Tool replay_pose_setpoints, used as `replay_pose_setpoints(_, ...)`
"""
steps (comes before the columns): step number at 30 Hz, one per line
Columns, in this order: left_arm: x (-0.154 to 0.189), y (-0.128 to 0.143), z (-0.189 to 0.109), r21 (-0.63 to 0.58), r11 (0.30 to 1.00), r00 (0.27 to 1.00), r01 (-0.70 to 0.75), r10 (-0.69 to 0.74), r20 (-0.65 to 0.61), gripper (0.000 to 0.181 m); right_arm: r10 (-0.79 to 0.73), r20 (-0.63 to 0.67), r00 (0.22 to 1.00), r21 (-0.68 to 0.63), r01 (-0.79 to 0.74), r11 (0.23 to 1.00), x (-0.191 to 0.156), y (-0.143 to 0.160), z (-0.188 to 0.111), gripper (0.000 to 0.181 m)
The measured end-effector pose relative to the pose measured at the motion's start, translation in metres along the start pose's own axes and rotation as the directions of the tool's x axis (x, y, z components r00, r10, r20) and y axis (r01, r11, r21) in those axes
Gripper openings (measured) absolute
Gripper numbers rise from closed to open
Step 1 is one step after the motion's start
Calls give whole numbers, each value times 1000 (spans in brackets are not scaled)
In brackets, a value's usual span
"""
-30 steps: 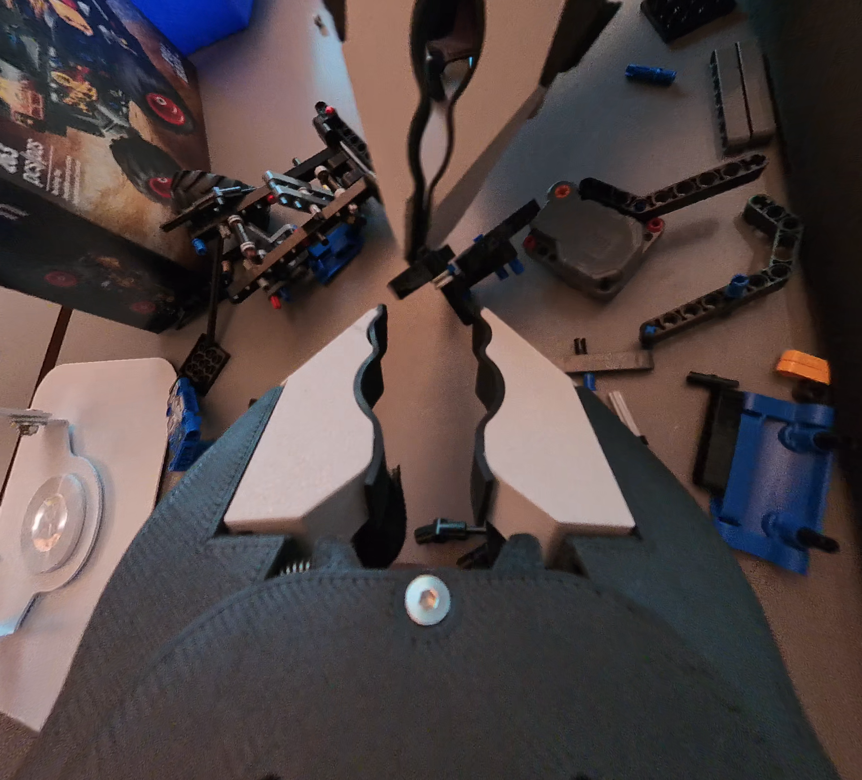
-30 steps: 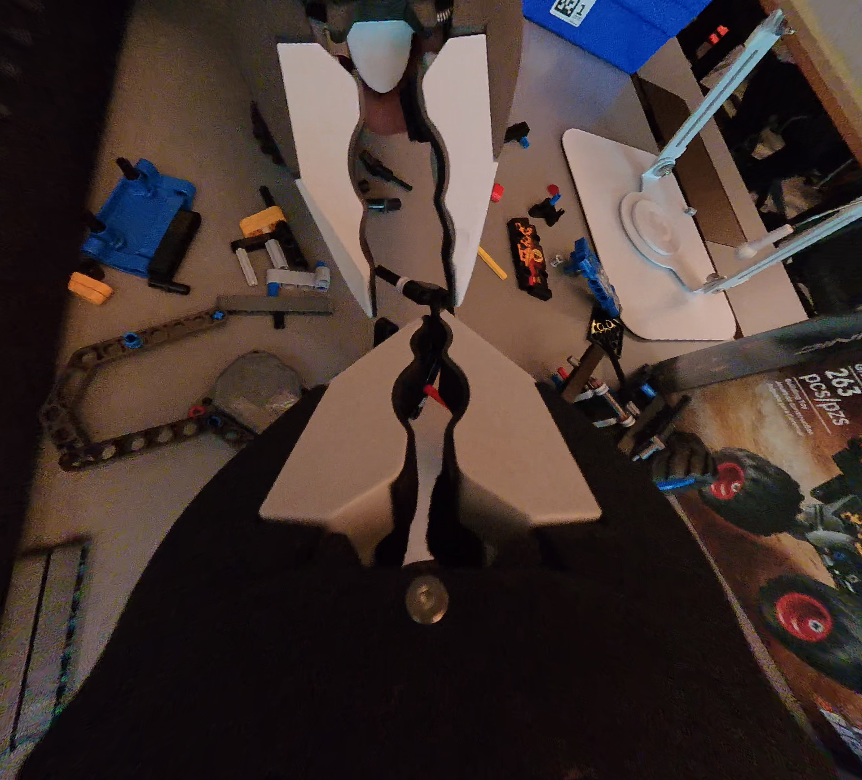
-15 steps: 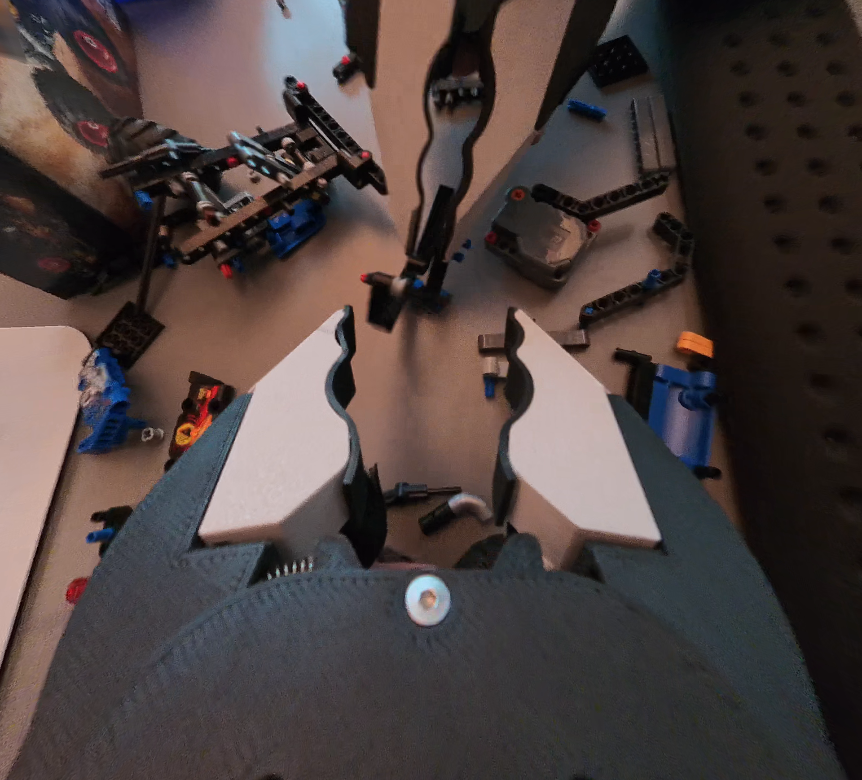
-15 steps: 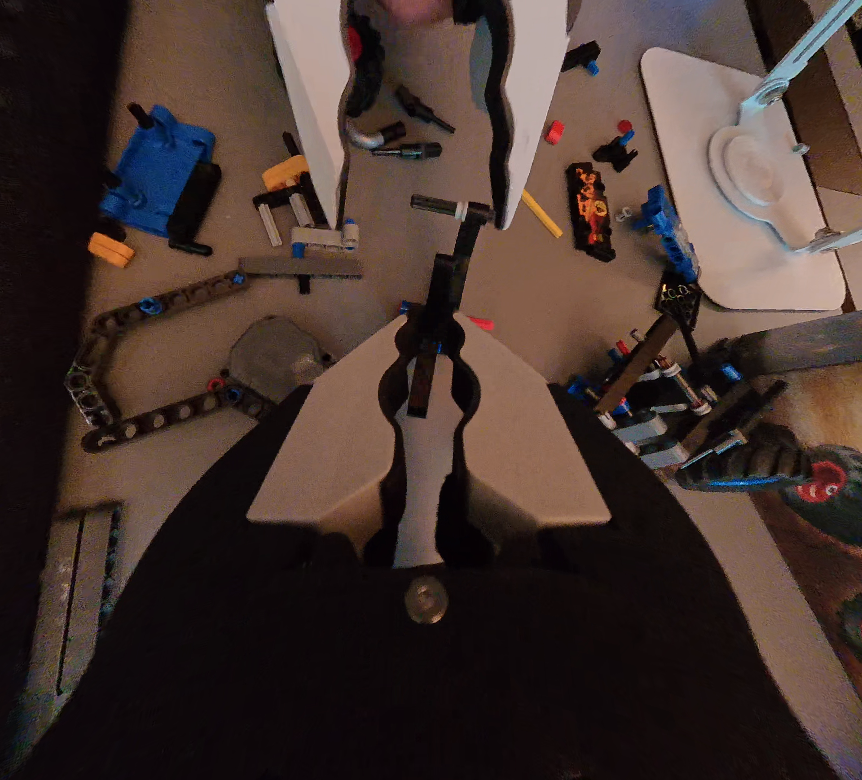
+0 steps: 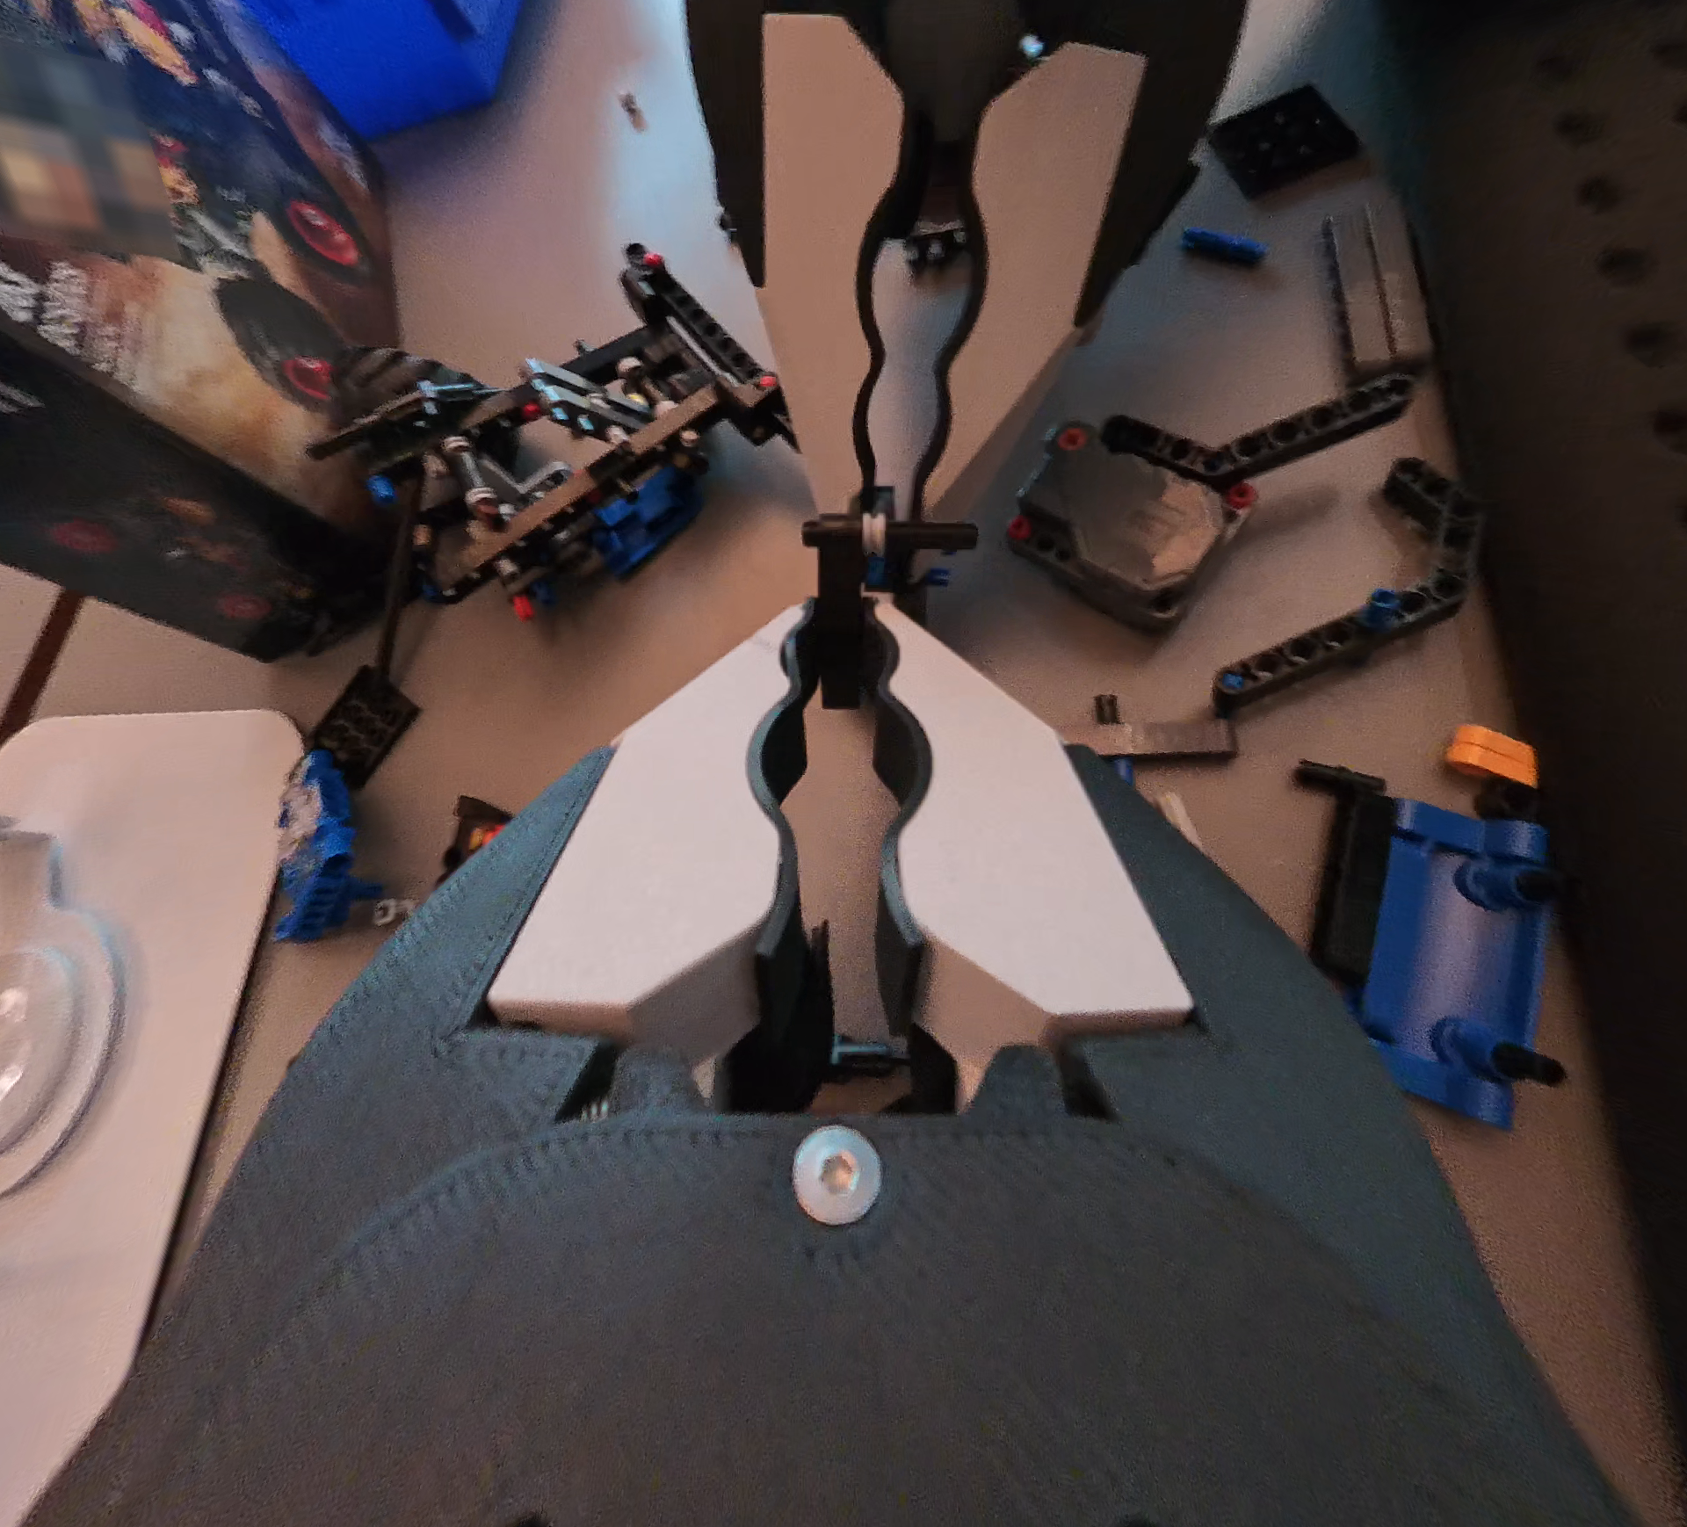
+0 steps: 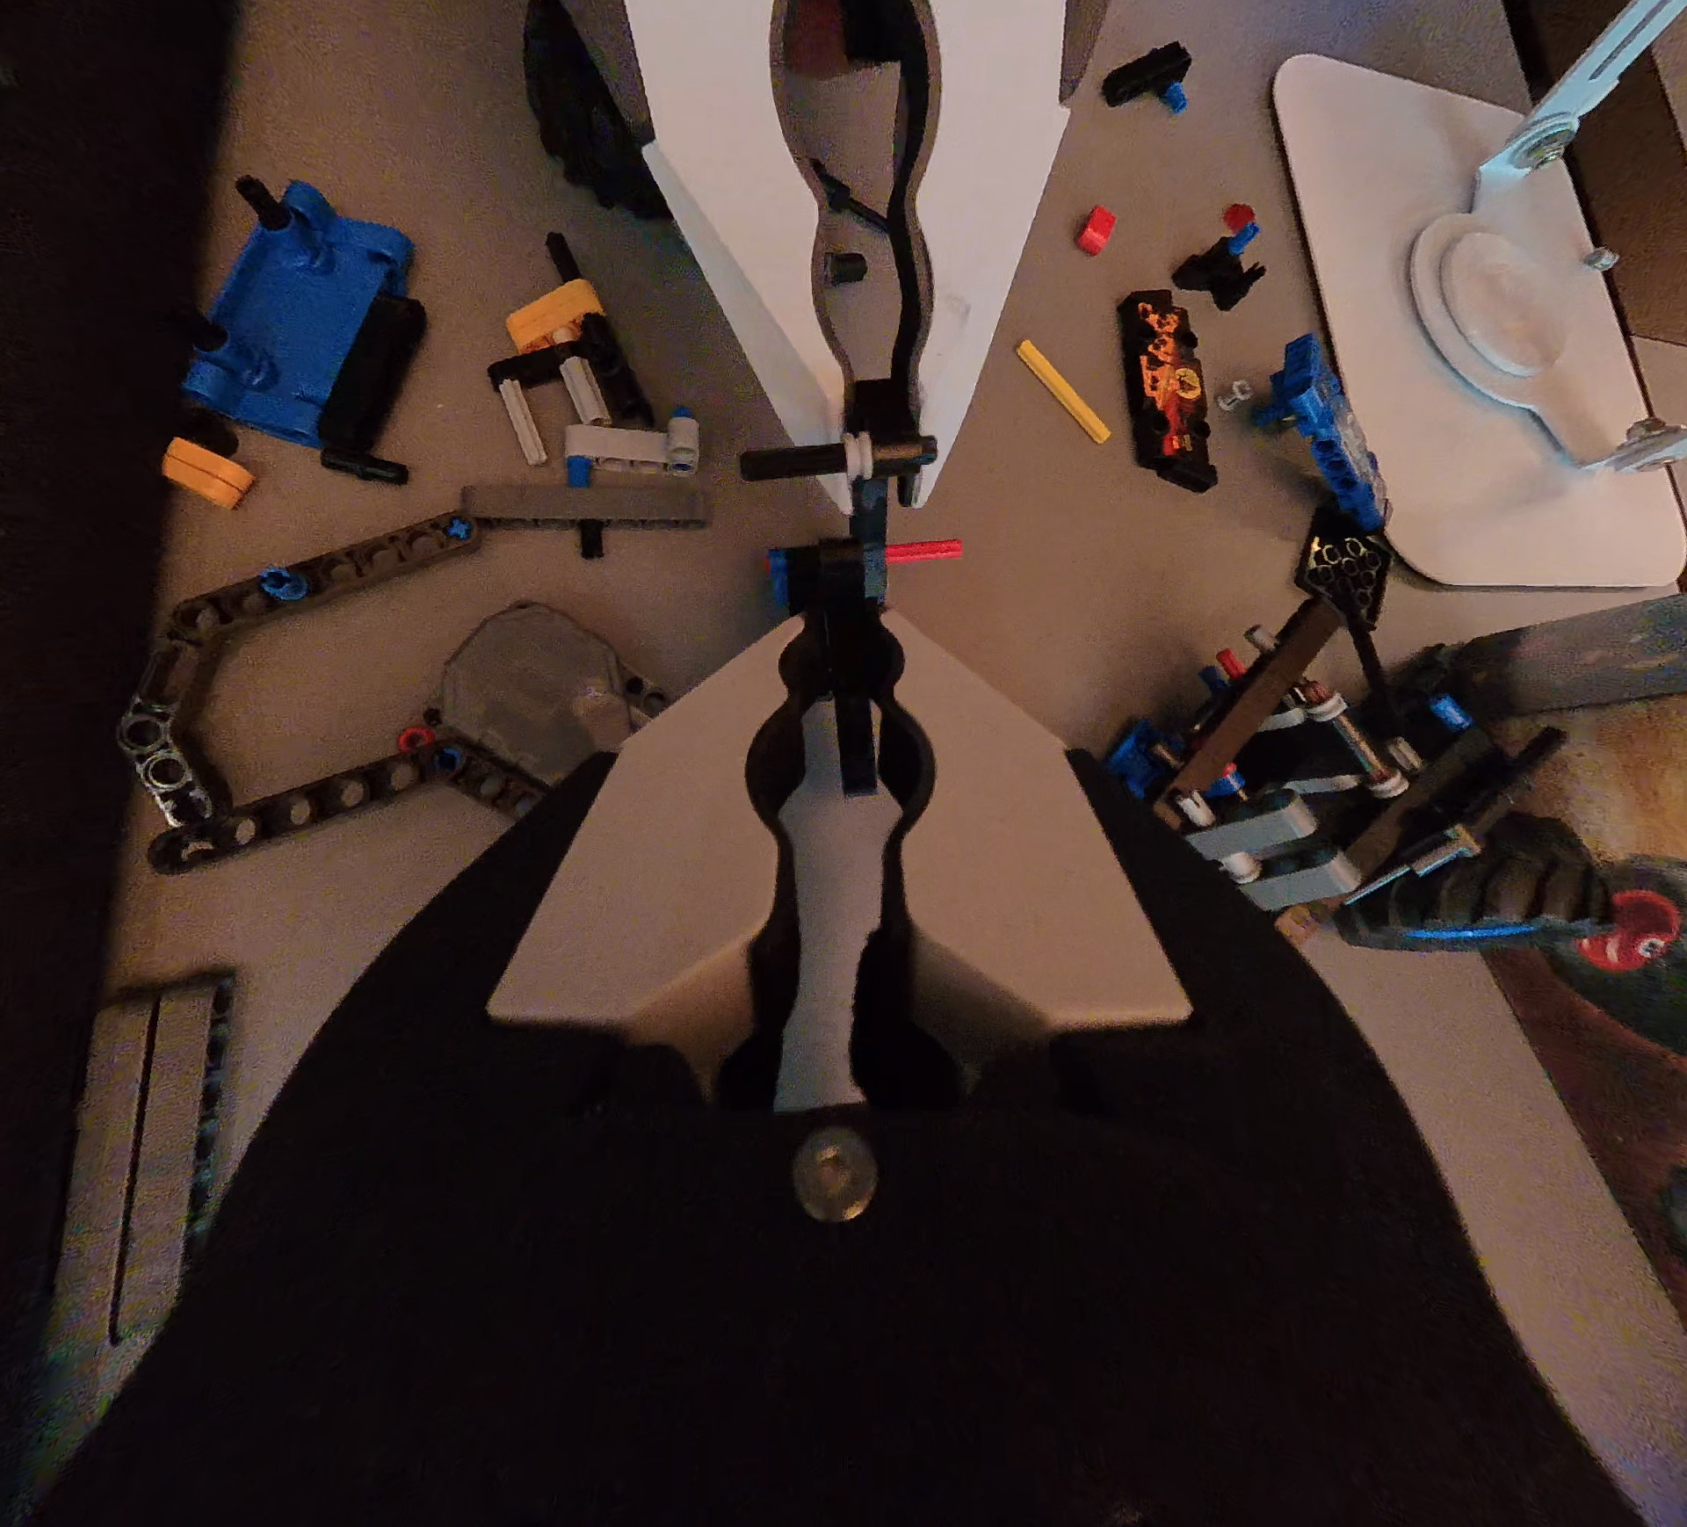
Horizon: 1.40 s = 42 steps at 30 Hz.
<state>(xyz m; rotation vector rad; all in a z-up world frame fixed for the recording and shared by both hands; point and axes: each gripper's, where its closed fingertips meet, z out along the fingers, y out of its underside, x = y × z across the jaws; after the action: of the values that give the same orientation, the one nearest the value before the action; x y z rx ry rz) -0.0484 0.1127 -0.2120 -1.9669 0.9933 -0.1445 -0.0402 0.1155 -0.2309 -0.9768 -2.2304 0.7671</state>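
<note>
Small black plastic beam-and-axle assembly (image 5: 844, 570) is clamped by both left claw (image 5: 842, 643) and right claw (image 6: 844, 643) above table centre; light, rigid, pin joints judged loose, best gripped on beams

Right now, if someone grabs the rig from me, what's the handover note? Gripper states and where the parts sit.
Left gripper: shut on one end of the small black sub-assembly, near its black cross axle.
Right gripper: shut on the opposite end, by the red axle. The tips face each other, and the piece is held above the table.
On the table: partly built chassis beside the printed box, grey housing, blue panel, yellow axle.
Assembled: the chassis and the held piece. Many parts lie loose.
</note>
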Motion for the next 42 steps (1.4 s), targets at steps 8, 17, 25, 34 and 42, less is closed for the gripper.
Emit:
replay_pose_setpoints(8, -35, -4, 0, -20, 1000, 971, -10, 15, 239, 5, 251, 31, 967, 278, -250, 928, 23, -41, -35, 17)
replay_pose_setpoints(17, -55, -14, 2, -124, 981, 860, -147, 189, 474, 5, 539, 113, 835, 316, -545, 777, 45, -33, -34, 11)
replay_pose_setpoints(25, -59, -24, -3, -171, 958, 781, -232, 288, 554, 5, 560, 139, 816, 318, -573, 755, 44, -36, -34, 9)
replay_pose_setpoints(34, -64, -34, -9, -252, 918, 672, -305, 395, 626, 6, 465, 24, 885, 353, -443, 824, 44, -47, -35, 1)
replay_pose_setpoints(42, -70, -38, -19, -140, 972, 717, -189, 234, 657, 6, 462, -39, 886, 382, -414, 826, 47, -55, -37, 2)
